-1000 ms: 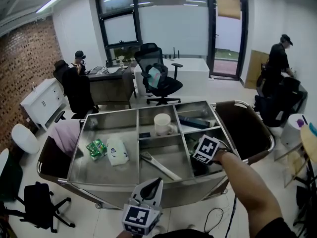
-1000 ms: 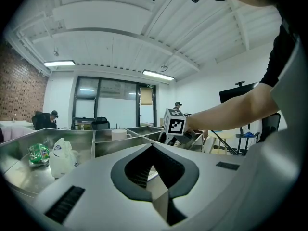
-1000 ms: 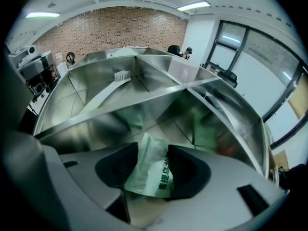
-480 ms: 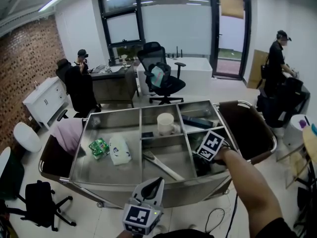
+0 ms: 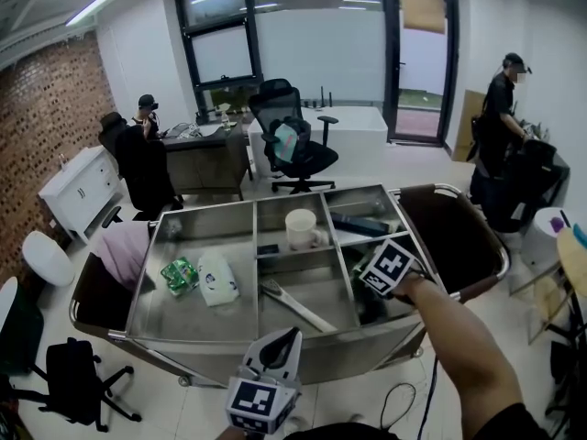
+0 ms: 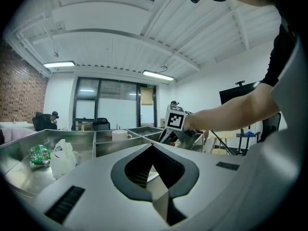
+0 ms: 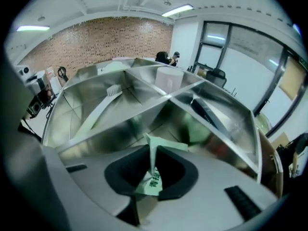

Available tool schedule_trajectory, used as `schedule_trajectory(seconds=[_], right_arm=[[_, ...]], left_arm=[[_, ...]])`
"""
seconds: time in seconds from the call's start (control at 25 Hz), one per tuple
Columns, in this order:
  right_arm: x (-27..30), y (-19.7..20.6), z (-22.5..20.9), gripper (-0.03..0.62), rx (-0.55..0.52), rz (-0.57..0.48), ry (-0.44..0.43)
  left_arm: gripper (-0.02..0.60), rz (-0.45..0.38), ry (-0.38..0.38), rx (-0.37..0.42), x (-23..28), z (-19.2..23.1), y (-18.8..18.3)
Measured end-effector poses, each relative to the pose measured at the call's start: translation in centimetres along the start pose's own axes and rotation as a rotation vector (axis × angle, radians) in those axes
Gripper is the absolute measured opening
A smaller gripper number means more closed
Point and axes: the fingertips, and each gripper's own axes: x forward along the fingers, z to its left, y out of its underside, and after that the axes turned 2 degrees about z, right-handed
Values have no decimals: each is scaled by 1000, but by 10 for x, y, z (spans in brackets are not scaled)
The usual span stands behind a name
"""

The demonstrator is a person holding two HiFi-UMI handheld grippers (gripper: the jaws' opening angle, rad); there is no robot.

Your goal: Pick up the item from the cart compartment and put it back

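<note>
The pick-up is in hand. The right gripper (image 5: 369, 301) is down in the compartment at the cart's (image 5: 229, 211) near right corner. Its claw has just been closing and now pinches a thin fold of the green packet (image 7: 166, 144), which stands up between the pads with its free end poking out beyond them. The packet sits low inside that compartment, close above the steel floor, and I cannot tell whether it is clear of it.

The left gripper (image 5: 286, 339) hangs outside the cart's near edge, claw pressed together on nothing, taking no part.

To my eye the next move calls for a straight lift until the packet clears the dividers, then a lowering back into the same compartment and a release. The grip is on a flimsy edge, so a slow rise seems wise, or it may slip out.

The cart is bare stainless steel split into compartments:
- a white mug (image 5: 301, 228) in the far middle one
- a long pale brush (image 5: 295, 307) in the near middle
- a white pouch (image 5: 216, 279) and a green wrapper (image 5: 180, 274) on the left side

Around it is an office with a brick wall (image 5: 37, 117), a black swivel chair (image 5: 292, 145), desks and big windows, with people at the far desk and by the right wall
</note>
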Motion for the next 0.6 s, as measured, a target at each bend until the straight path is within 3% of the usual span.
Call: schedule_trajectory(seconds=[0.4,0.6], right_arm=[[-98,-36,2,63,151,-367,-17],[-154,-44,14,63,198,-545,15]], left_arm=[[0,-20,20,19,7,-7,-3],[0,-8,26,31,10,-8,-3]])
